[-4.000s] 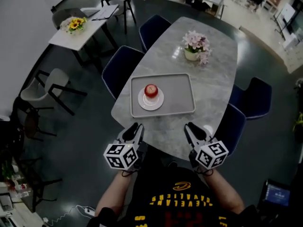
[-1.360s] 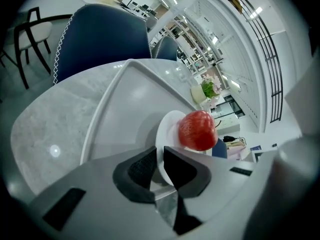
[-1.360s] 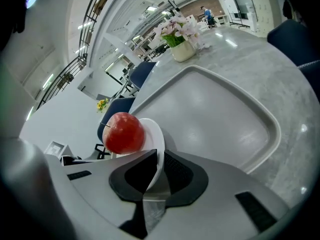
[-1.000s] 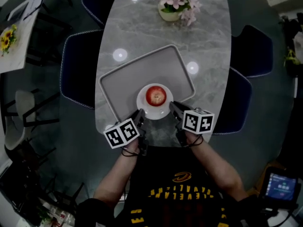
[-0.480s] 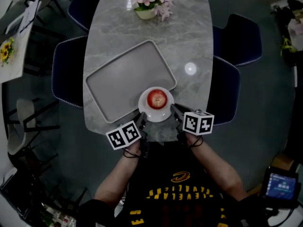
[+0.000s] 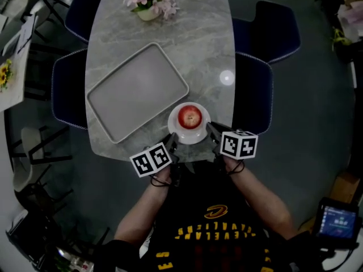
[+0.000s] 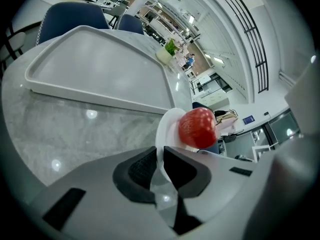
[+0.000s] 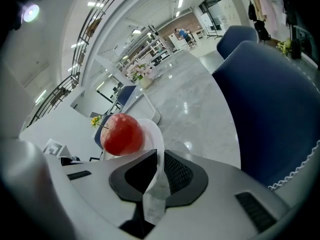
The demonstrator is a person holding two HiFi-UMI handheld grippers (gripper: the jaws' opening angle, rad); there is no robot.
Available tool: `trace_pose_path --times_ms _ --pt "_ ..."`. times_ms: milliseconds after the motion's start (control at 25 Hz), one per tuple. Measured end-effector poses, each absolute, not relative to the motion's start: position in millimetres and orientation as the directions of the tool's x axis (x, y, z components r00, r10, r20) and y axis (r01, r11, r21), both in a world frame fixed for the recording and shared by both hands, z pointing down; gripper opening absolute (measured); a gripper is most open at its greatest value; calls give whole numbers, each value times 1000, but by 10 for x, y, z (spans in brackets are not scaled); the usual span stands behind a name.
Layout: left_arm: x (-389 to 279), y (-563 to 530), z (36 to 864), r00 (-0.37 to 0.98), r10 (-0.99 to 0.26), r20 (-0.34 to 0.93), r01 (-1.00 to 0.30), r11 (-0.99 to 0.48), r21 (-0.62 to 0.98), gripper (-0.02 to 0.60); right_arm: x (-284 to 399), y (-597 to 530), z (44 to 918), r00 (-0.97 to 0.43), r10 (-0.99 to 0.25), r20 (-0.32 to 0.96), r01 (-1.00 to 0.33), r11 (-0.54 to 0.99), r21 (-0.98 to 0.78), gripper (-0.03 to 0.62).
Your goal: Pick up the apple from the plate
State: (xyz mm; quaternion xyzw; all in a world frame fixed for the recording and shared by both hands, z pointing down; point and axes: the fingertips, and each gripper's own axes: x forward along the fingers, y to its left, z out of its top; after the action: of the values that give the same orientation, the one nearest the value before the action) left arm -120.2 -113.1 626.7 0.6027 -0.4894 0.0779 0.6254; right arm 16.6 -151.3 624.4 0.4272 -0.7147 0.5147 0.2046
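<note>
— What have the left gripper's [image 7: 159, 156] jaws got?

— They are pinched onto the near rim of a white plate [image 7: 164, 130]. The rim runs straight down into the narrow gap between the two dark pads.

— And the right gripper [image 8: 159, 160]?

— The same. Its jaws are closed on the plate's rim from the other side, with the thin white edge squeezed between the ribbed pads.

— Where is the apple [image 6: 189, 117]?

— It is on the plate, just beyond both pairs of jaws. It sits ahead and to the right of the left jaws, and ahead and to the left of the right jaws. It is red and sits in the middle of the plate. Neither gripper touches it.

— Is the plate resting on anything?

— It is over the near end of the grey marble table [image 6: 198, 38]. I cannot tell whether it touches the top.

— What lies further out?

— Beyond the left jaws and off to their left there is a grey tray [image 6: 136, 89]. Its near corner is just beside the plate. Far past the tray, a pot of pink flowers [image 6: 148, 1] stands at the far end of the table. A dark blue chair [image 8: 270, 109] is close on the right of the right jaws, drawn up to the table's edge.
</note>
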Motion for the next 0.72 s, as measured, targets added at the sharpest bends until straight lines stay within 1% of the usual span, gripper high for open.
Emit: trace_pose_path --times_ms 440,720 --pt "-656 -1002 6424 540 -473 696 -684 235 690 46 729 -1321 6351 -512 -419 750 -844 81 -531 51" --pt "-554 -929 6574 532 -450 717 -715 214 665 46 846 -1198 6548 -495 -412 765 -853 61 -519 52"
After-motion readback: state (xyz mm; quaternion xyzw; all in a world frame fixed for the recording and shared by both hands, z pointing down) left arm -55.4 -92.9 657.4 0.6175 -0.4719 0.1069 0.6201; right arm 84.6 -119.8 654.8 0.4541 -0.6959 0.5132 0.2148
